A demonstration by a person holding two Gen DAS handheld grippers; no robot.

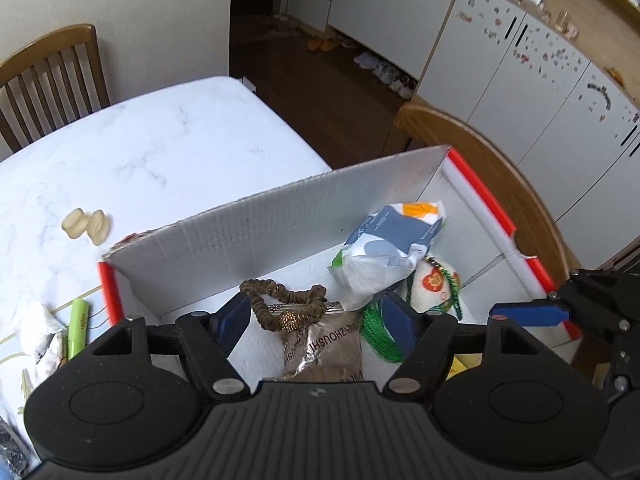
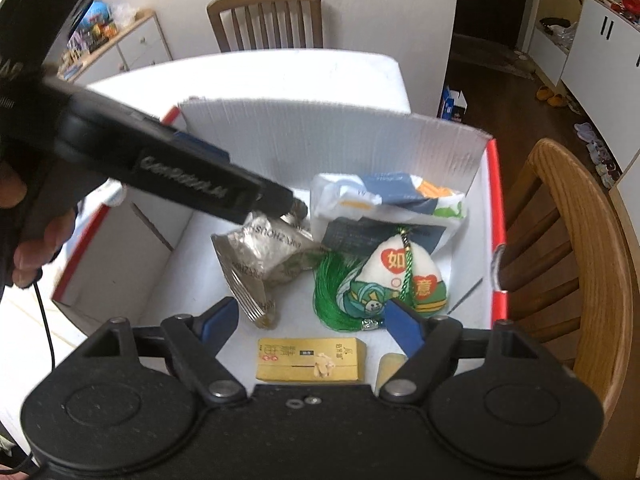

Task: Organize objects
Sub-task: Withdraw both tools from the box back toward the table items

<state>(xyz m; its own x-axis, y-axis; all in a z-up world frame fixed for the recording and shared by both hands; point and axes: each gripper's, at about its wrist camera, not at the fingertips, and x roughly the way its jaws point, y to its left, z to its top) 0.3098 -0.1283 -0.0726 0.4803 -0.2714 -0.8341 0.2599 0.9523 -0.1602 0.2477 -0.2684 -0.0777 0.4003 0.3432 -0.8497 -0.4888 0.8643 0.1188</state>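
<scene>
The left gripper [image 1: 316,320] hangs wide open over the box [image 1: 280,216], a brown scrunchie [image 1: 282,304] loose on the foil packet [image 1: 320,348] at its 12 o'clock, apparently just dropped. The right gripper [image 2: 314,322] waits alongside, equally spread and empty, over the gold box [image 2: 312,360]. More clutter sits on the table [image 1: 160,140] around 9 o'clock, likely next.

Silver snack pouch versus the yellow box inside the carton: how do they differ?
The silver snack pouch is crinkled, shiny foil, lying skewed mid-carton with a brown scrunchie draped on it. The yellow box is rigid, flat-sided and matte, lying square at the near wall with nothing on top. Both rest on the floor of the white carton.
</scene>
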